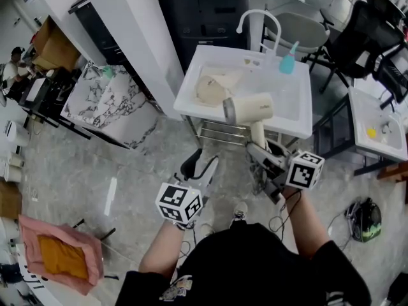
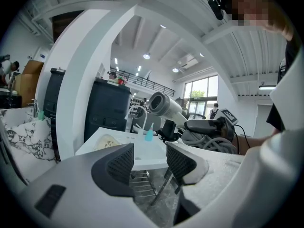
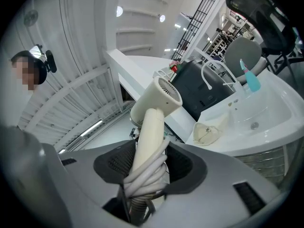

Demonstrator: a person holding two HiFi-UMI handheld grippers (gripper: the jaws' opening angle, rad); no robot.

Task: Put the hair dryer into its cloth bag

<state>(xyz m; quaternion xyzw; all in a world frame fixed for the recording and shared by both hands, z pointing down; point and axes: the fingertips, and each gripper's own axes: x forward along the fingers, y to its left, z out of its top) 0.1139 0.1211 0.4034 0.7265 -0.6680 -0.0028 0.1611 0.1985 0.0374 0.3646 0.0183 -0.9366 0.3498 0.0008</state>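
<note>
We hold the hair dryer point(image 1: 248, 109) in our right gripper point(image 1: 260, 152). Its jaws are clamped on the handle, over the cord wound round it, and the dryer's body rises above them. From the head view the body shows against the near rim of the white sink point(image 1: 299, 121). The cloth bag point(image 1: 213, 88) lies crumpled in the sink's left part, touched by neither gripper. A teal bottle point(image 1: 288, 61) stands at the far edge, near the faucet point(image 1: 258, 21). Our left gripper point(image 1: 204, 171) is beside the right one, jaws apart with nothing between them.
</note>
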